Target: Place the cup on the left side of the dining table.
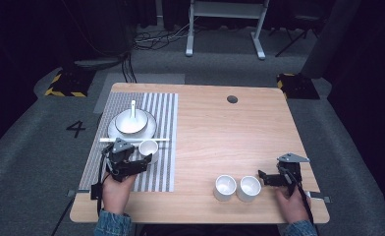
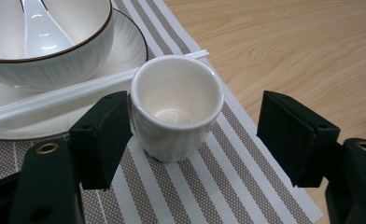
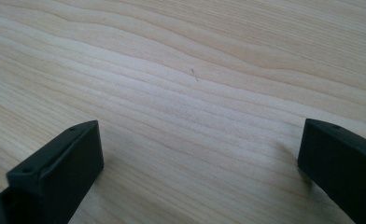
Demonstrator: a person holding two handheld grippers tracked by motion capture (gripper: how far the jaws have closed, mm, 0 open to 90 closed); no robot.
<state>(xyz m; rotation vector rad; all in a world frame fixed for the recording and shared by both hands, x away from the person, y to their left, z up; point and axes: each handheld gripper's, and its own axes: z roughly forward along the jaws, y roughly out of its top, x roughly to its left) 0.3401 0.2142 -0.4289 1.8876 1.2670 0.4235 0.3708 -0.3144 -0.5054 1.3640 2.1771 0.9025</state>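
A small white cup (image 2: 176, 107) was seen standing upright, mouth up, on the striped placemat (image 2: 232, 186) just beside the chopsticks (image 2: 78, 93) and plate (image 2: 130, 46), between the spread jaws of the left gripper (image 2: 193, 135), one jaw touching its side, while the right gripper (image 3: 200, 168) was held wide open over bare table (image 3: 195, 70).

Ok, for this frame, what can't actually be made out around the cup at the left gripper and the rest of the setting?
- Left gripper, left gripper view: whether its near jaw touches the cup; too close to tell.
- Bowl and spoon, same view: cut off by the top edge.
- Two cups, high view: contents too small to see.
- Right gripper, right gripper view: jaws partly cut off at the bottom edge.
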